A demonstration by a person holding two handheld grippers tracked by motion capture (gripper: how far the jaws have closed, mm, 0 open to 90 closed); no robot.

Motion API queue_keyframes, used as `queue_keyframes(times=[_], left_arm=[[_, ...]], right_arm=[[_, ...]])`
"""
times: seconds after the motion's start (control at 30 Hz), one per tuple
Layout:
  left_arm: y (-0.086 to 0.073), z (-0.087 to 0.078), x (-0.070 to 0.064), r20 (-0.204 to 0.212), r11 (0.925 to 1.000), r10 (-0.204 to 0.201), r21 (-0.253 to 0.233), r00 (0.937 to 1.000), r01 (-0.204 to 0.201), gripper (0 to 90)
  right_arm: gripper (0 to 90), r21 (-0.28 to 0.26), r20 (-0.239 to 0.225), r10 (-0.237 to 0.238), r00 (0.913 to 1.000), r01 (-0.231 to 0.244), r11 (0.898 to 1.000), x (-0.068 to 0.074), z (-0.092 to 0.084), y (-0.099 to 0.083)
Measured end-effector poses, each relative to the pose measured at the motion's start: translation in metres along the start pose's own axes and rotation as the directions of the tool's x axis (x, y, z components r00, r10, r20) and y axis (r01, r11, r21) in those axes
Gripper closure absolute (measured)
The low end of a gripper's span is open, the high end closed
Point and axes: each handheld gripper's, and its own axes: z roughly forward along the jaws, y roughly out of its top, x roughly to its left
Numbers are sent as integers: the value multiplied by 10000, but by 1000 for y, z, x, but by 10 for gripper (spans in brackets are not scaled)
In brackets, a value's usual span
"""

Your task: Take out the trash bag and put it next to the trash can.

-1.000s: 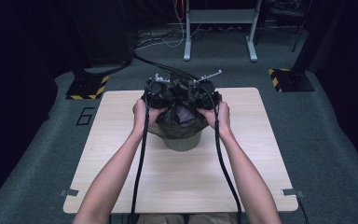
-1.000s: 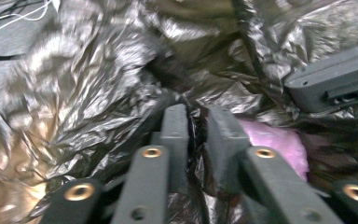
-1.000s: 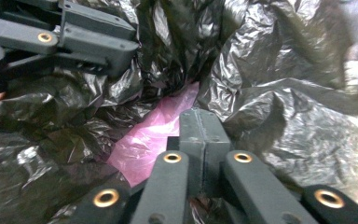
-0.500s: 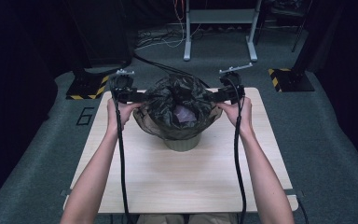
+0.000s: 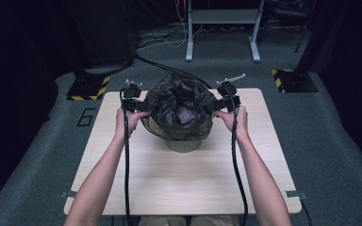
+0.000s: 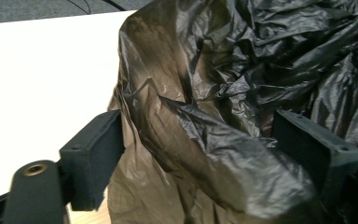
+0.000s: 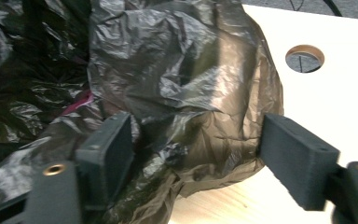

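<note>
A black plastic bag lines a small grey-green bin on the wooden table, its mouth spread wide with something pink inside. My left gripper is at the bag's left side. In the left gripper view a loose fold of the bag lies between the jaws of the left gripper, which stand wide and have just been closing. My right gripper is at the bag's right side. Its jaws also straddle a bulge of the bag and have just been closing.
A round hole is cut in the tabletop beyond the bag on the right. Cables trail from both grippers back over the table. Desk legs and yellow-black marked bases stand on the grey floor behind.
The grippers, first together over the bag's middle, swung apart to its left and right sides and dropped slightly. The bag's mouth is spread wider.
</note>
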Motion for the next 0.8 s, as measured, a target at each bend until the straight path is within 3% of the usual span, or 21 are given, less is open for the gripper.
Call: queue_keyframes(times=[0.03,0.1,0.13,0.17,0.23,0.33,0.4,0.47,0.5,0.53,0.7,0.73,0.8], left_arm=[[0,0,-1,120,10000,55,-15,9999,-55,264],[1,-1,-5,216,9997,236,-61,9995,-235,385],[1,-2,-8,80,9994,301,-158,9995,-300,463],[1,-3,-9,6,9992,317,-233,9995,-317,463],[2,-7,-13,-168,9979,378,-527,9991,-387,568],[3,-12,-16,-390,9954,406,-850,9984,-438,611],[3,-15,-19,-580,9934,504,-999,9970,-560,614],[4,-17,-21,-694,9918,550,-1119,9961,-625,621],[4,-19,-22,-721,9904,619,-1190,9955,-702,645],[4,-21,-22,-795,9880,642,-1354,9948,-746,676],[7,-32,-24,-784,9797,722,-1813,9943,-854,751],[9,-36,-26,-654,9781,820,-1864,9945,-929,781],[11,-39,-28,-504,9773,958,-1846,9941,-1035,795]], right_arm=[[327,0,0,0,10000,0,10000,0,0,0],[432,-127,-102,-42,9999,41,9999,2,-2,1],[568,-397,-330,-177,9993,164,9991,3,-6,1],[568,-397,-330,-177,9993,164,9991,3,-6,1],[609,-673,-362,-268,9990,243,9974,2,-12,2],[610,-587,-395,-303,9988,280,9979,1,-14,1],[561,-600,-335,-142,9993,122,9981,-1,-16,0],[572,-816,-405,-100,9991,67,9966,-2,-19,1],[603,-874,-370,-75,9993,42,9962,-2,-20,1],[692,-1029,-243,-261,9994,234,9944,-1,-25,2],[781,-1483,-266,-427,9987,383,9882,2,-36,3],[868,-1702,-286,-537,9981,481,9842,5,-43,4],[883,-1727,-280,-585,9979,528,9836,6,-45,5]])
